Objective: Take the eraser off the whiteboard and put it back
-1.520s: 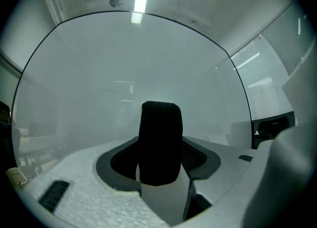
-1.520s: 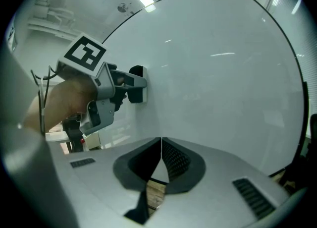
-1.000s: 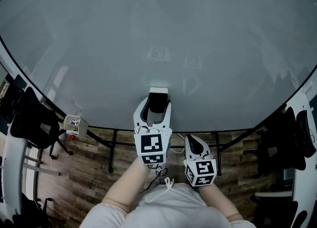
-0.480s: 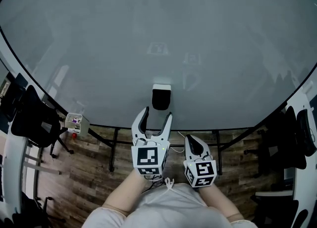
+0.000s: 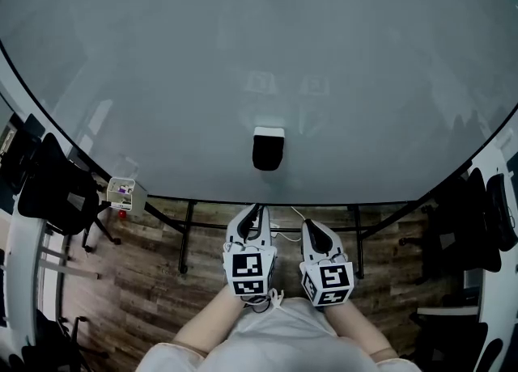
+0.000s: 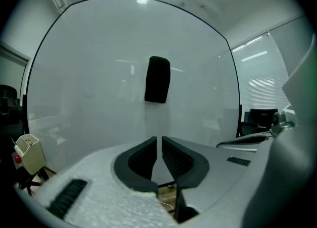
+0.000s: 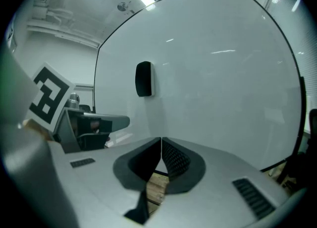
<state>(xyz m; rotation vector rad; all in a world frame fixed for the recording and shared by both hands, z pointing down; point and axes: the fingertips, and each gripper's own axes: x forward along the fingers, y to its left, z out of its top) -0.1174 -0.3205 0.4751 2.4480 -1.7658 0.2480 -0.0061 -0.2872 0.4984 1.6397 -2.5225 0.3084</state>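
Observation:
The black eraser (image 5: 268, 150) sticks upright to the big whiteboard (image 5: 243, 55), with nothing touching it. My left gripper (image 5: 252, 213) hangs below the board's lower edge, apart from the eraser. Its jaws are closing, only a thin slit shows between them, and nothing is in it. The left gripper view shows the eraser (image 6: 158, 80) above and ahead of the left gripper (image 6: 159, 140). My right gripper (image 5: 313, 227) sits beside the left one, shut and empty. From the right gripper (image 7: 161, 140) the eraser (image 7: 144, 79) lies up and to the left.
A small pale box (image 5: 124, 192) with a red part hangs at the board's lower left. Black office chairs (image 5: 48, 192) stand at the left and others (image 5: 477, 233) at the right. The board's black stand legs (image 5: 188, 233) rest on a wooden floor.
My left gripper let go of the eraser, pulled back and down from the board, and its jaws went from wide open to nearly together. The eraser stayed on the board. The right gripper kept still.

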